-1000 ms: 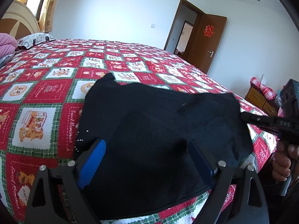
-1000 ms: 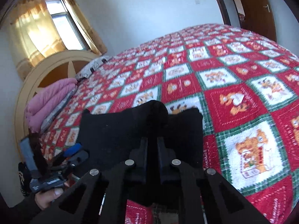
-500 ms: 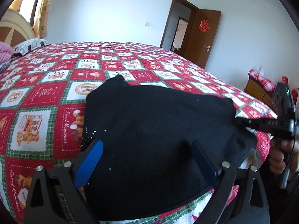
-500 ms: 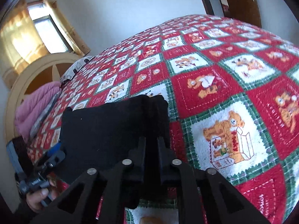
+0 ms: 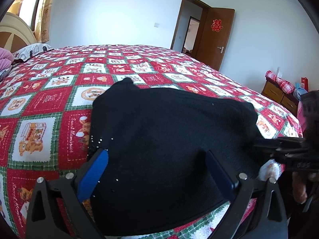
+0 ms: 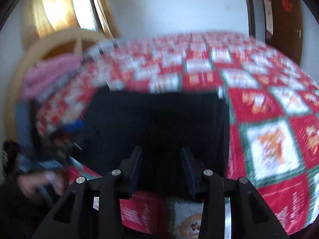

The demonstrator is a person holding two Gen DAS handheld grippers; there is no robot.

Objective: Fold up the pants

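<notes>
**Fingers off the fold**

Our left gripper fingers stand wide over the folded black fleece pants; right gripper fingers are opening, pressing nothing. Pants lie near the edge of the red checked bedspread. Risk: a finger withdrawing could snag the fleece and undo the fold.

This is a bedroom in a home: a wide bed under a red, white and green patchwork quilt printed with teddy bears fills most of both views. At its head stands a curved cream headboard, with a pillow and pink bedding beside a curtained window. A brown wooden door (with 1 red paper ornament on it) stands open, and a low wooden nightstand sits against the white wall.
</notes>
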